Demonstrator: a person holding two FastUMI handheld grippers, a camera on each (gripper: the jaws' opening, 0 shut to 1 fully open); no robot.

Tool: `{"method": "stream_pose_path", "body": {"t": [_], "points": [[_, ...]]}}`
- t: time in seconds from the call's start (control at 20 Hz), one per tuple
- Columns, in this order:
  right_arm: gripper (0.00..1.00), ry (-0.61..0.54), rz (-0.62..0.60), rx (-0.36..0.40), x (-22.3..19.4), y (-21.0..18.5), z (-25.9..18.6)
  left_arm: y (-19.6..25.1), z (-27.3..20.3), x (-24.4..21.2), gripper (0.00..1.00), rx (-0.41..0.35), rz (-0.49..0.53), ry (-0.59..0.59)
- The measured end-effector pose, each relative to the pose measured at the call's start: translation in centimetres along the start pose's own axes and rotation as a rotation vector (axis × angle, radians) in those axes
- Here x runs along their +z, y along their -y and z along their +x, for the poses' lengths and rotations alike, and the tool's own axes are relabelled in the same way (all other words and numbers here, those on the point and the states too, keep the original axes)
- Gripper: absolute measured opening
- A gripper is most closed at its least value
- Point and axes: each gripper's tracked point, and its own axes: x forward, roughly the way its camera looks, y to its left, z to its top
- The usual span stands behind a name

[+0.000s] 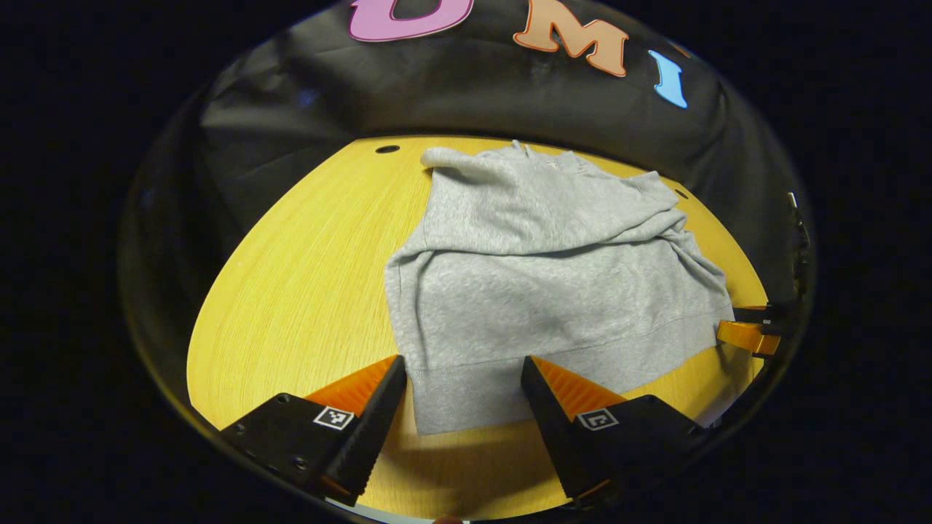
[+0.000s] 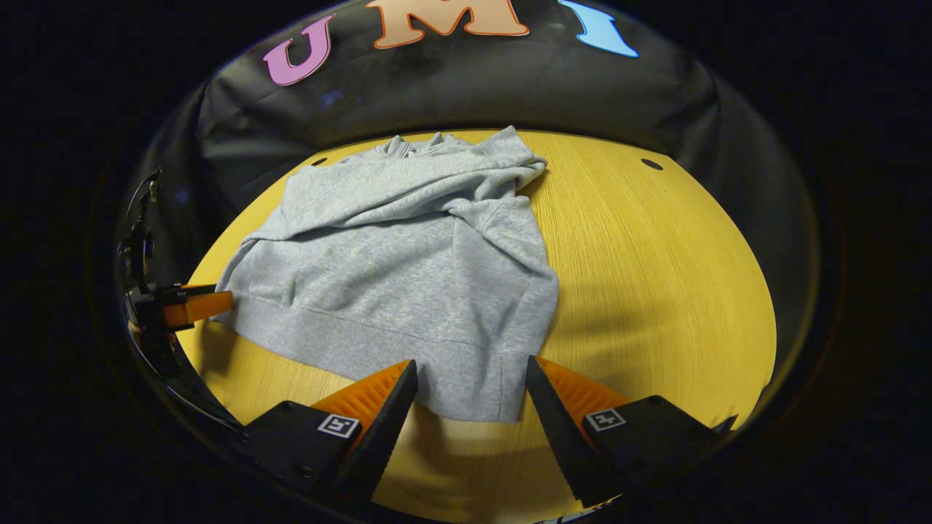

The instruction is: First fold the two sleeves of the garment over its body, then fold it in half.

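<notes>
Sweatshirt (image 1: 539,291) lies flat on the yellow wooden table (image 1: 306,291), grey, with its ribbed hem (image 1: 466,397) toward me and its collar at the far edge by the black cloth wall (image 1: 466,94). Nearest me in the left gripper view, my left gripper (image 1: 464,371) has its 2 fingers spread apart, one on each side of the hem's left corner, and nothing is pinched between them; whether the tips touch the fabric I cannot tell. In the right gripper view my right gripper (image 2: 472,372) is likewise spread wide, straddling the hem's right corner (image 2: 477,397) with no grip on it. Each camera also catches the other gripper off at the side of its view, low at the hem's opposite end. Past the hem the body of the garment is smooth. Farther on, both sleeves (image 2: 408,196) lie folded across the chest, 1 over the other, leaving rumpled ridges. The collar (image 2: 408,145) sits at the far end, just short of the table's back edge. Beyond it 2 small dark holes (image 2: 652,164) mark the tabletop near the wall.
</notes>
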Motion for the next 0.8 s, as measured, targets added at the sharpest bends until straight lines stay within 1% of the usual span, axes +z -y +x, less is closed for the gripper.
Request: {"method": "stream_pose_path", "body": {"t": [0.05,0.1,0.15,0.2,0.25,0.3,0.35,0.4,0.45,0.5,0.55,0.6,0.65,0.7,0.75,0.8], "points": [[0.96,-0.003,-0.016,-0.005,-0.1,0.1,0.1,-0.1,0.0,-0.1,0.95,0.011,0.015,-0.004],[0.91,0.006,-0.035,-0.004,-0.1,0.0,0.1,-0.1,0.3,-0.3,0.95,0.018,0.042,-0.006],[0.91,0.008,-0.049,-0.003,-0.2,-0.1,0.2,-0.1,0.3,-0.1,0.95,0.017,0.057,-0.002],[0.92,0.01,-0.051,0.001,-0.1,-0.1,0.2,0.0,0.3,-0.2,0.95,0.016,0.052,-0.004],[0.96,0.007,-0.051,0.007,-0.1,-0.2,0.3,0.0,0.1,0.0,0.94,0.018,0.04,0.002],[0.91,0.003,-0.052,0.021,-0.1,-0.4,0.3,0.0,0.3,-0.1,0.92,0.015,0.038,0.004],[0.75,-0.007,-0.051,0.033,-0.1,-0.8,0.4,0.3,0.4,-0.1,0.9,0.005,0.046,0.002],[0.59,-0.015,-0.051,0.048,-0.1,-1.2,0.6,0.7,0.4,-0.1,0.82,-0.011,0.058,0.001],[0.51,-0.027,-0.045,0.06,-0.1,-1.5,0.6,1.0,0.5,0.1,0.77,-0.025,0.065,-0.006],[0.37,-0.038,-0.035,0.08,0.0,-2.0,0.7,1.4,0.6,0.1,0.63,-0.039,0.067,-0.007],[0.24,-0.055,-0.02,0.082,-0.1,-2.0,0.5,1.7,0.8,0.1,0.54,-0.05,0.066,-0.011],[0.19,-0.073,-0.006,0.096,0.1,-2.1,0.7,2.1,0.6,0.2,0.4,-0.066,0.059,-0.012],[0.12,-0.098,0.019,0.105,0.0,-2.1,0.5,2.4,0.7,0.3,0.32,-0.081,0.04,-0.014],[0.12,-0.118,0.049,0.117,0.0,-2.2,0.6,2.6,0.9,0.3,0.16,-0.093,0.013,-0.017],[0.12,-0.131,0.075,0.129,0.1,-2.2,0.6,2.6,0.7,0.3,0.12,-0.108,-0.014,-0.024],[0.12,-0.143,0.083,0.139,0.1,-2.1,0.5,2.7,0.6,0.2,0.03,-0.125,-0.045,-0.038]]}}
